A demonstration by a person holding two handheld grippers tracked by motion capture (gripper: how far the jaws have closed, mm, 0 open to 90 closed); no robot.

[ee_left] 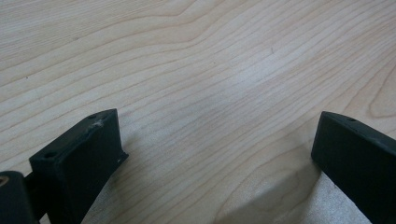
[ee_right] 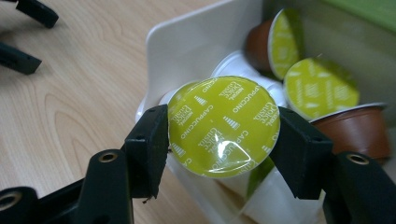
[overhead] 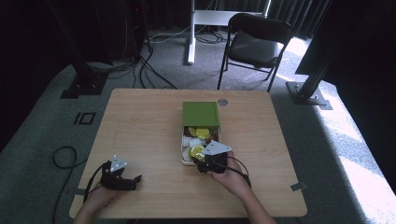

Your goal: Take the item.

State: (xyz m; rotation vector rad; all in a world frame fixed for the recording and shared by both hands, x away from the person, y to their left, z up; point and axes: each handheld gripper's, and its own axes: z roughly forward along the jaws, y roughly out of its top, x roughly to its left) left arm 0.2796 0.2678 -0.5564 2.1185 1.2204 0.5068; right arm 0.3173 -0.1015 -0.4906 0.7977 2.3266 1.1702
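While the left gripper (overhead: 135,178) rests spread on the table (overhead: 140,130) at 7 o'clock, the right gripper (ee_right: 223,128) pinches a pod (ee_right: 224,126) at the box's (overhead: 186,161) near end, 5 o'clock.

You have two grippers: the left gripper (overhead: 135,178) and the right gripper (ee_right: 223,135). There is one white box (ee_right: 196,37) with one green lid (overhead: 201,114). You can count four green-topped capsules (ee_right: 224,126) there. One chair (overhead: 256,44) stands behind one table (overhead: 140,126).
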